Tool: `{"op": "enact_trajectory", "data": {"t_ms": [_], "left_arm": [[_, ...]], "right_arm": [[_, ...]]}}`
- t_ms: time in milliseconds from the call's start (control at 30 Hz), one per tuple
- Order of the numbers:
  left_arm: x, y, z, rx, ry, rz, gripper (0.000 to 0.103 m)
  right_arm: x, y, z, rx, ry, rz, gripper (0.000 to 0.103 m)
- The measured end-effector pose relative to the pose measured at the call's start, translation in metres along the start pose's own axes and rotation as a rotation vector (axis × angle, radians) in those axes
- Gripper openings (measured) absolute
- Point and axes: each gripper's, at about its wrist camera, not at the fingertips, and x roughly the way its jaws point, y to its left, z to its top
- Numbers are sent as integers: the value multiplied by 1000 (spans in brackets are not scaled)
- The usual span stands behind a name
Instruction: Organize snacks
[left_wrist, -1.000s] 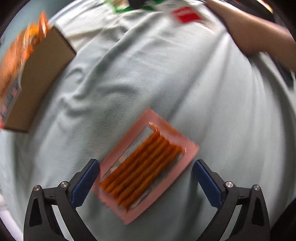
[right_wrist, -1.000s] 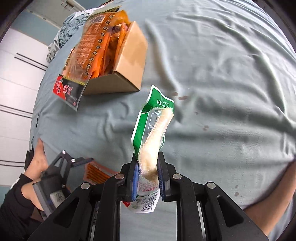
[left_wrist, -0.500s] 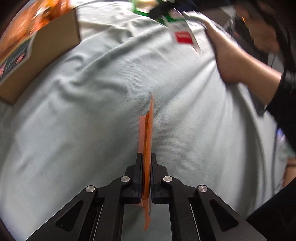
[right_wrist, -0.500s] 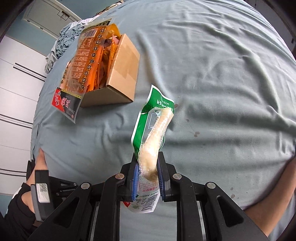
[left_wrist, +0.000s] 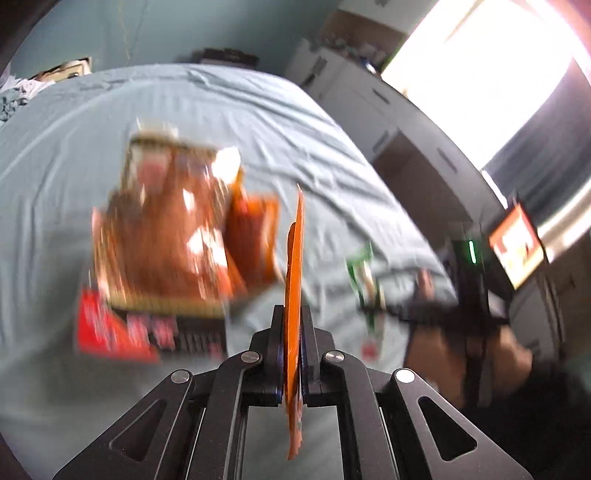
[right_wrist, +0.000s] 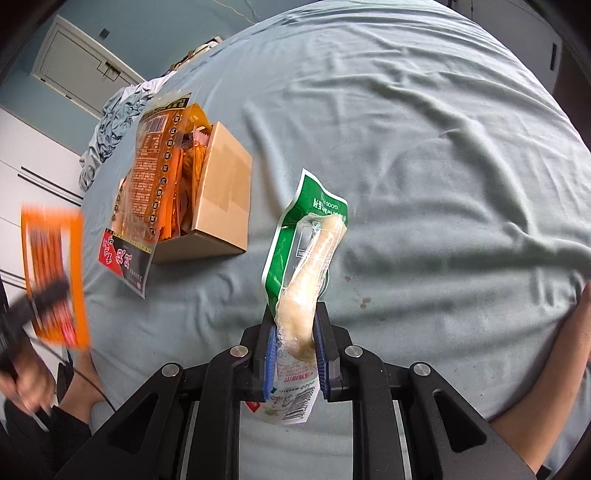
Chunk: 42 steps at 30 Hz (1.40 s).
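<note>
The left gripper (left_wrist: 292, 354) has its jaws clamped on the flat orange snack packet (left_wrist: 295, 295), edge-on and clear of the bed (right_wrist: 424, 129), while the right gripper (right_wrist: 295, 354) pinches the green-sealed snack pouch (right_wrist: 306, 266) upright, both apparently bound for the cardboard box (right_wrist: 221, 199) at ten o'clock.

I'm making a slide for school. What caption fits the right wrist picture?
Right gripper holds a green snack packet above the bed sheet, near a cardboard box stuffed with orange snacks.
</note>
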Motion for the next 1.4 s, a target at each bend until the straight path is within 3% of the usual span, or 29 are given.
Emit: {"op": "enact_trajectory", "data": {"t_ms": [100,167,200,233,267,300,333,400,533,667,833,900,967,1033,1133,1233,1400], "left_arm": [[18,27,32,-80,-56,60,5],[37,50,42,-130,-21,113,5],[46,61,46,-144,17,184,10],[51,70,47,-139,58,250,25],[54,73,46,-114,70,297,29],[52,71,45,-82,54,308,38],[48,68,44,-33,40,352,54],[39,62,39,49,25,450,74],[25,54,29,155,27,533,74],[-5,53,5,156,27,616,74],[-44,46,-38,119,92,604,74],[-64,40,-58,131,116,586,74],[-79,37,-72,144,135,563,74],[-94,34,-88,148,140,543,74],[-107,35,-102,91,126,508,74],[-109,36,-112,37,106,487,74],[-104,38,-133,10,29,531,74]], "right_arm": [[-2,7,-2,-28,-8,-10,16],[-3,12,-2,-44,-11,-6,16],[-3,17,-2,-61,-18,-7,16],[-5,20,-1,-74,-25,-5,16],[-6,23,-1,-85,-36,2,16],[-8,27,1,-94,-48,16,16],[-10,30,2,-99,-63,28,16],[-16,38,9,-110,-103,52,16],[-27,67,36,-98,-160,104,16],[-26,110,67,-140,-215,87,16],[4,157,90,-307,-277,-80,18],[30,164,88,-335,-206,-125,25],[45,166,81,-331,-156,-153,47],[50,169,71,-365,-146,-196,54],[33,176,61,-407,-181,-269,55],[-3,181,49,-354,-204,-251,56],[-54,181,11,-185,-97,-271,64]]}}
